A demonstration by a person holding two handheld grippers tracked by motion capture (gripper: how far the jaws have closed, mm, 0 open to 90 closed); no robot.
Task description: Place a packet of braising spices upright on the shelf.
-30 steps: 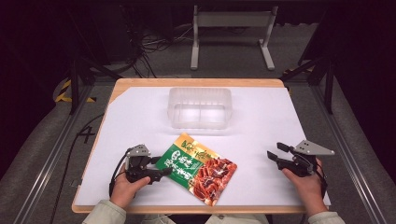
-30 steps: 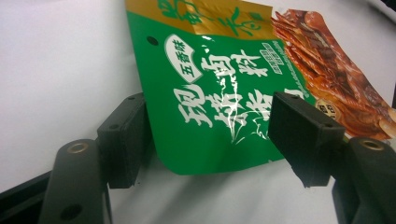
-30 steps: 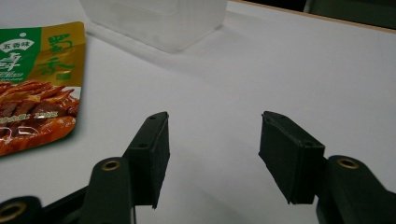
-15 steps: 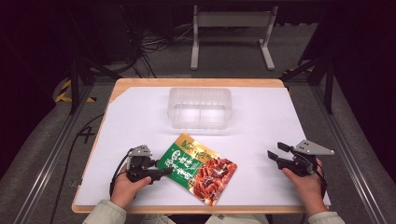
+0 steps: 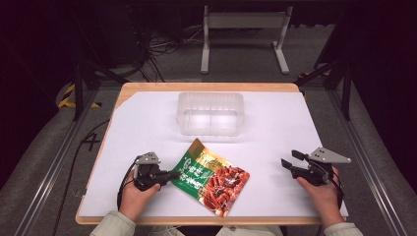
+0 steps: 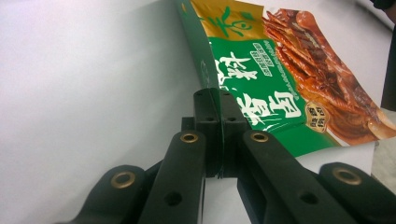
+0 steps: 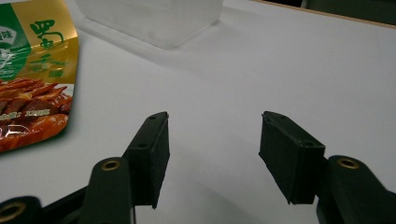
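Left gripper [image 5: 169, 175]: clenched on the near left edge of the snack bag [image 5: 212, 176]. Jaws just closed, with the thin green edge of the bag pinched flat between both black pads [image 6: 207, 116]. Held low, close to the tabletop [image 5: 147, 118], near the front left corner. Gripped by the left hand [image 5: 132, 192], sleeve at the bottom edge.

Snack bag: flat on the white tabletop, near the front, about in the middle. Turned at a slant, one corner toward the far side, another toward the person. Green and gold on the left part, with big white letters. A picture of brown glazed meat on the right part. In the left gripper view, bag [image 6: 280, 79] stretching away from the pads, to the right.

Right gripper [image 5: 287, 164]: released, jaws wide apart, nothing between them. Just bare white tabletop in the gap in the right gripper view [image 7: 214, 149]. Held by the right hand [image 5: 320, 194] near the front right corner, well apart from the bag.

Clear plastic box [image 5: 210, 113]: farther back, in the middle of the tabletop, beyond the bag, not touching it. Open on top.

Beyond the tabletop: grey floor, dark cables [image 5: 162, 44], a pale metal stand [image 5: 243, 29].
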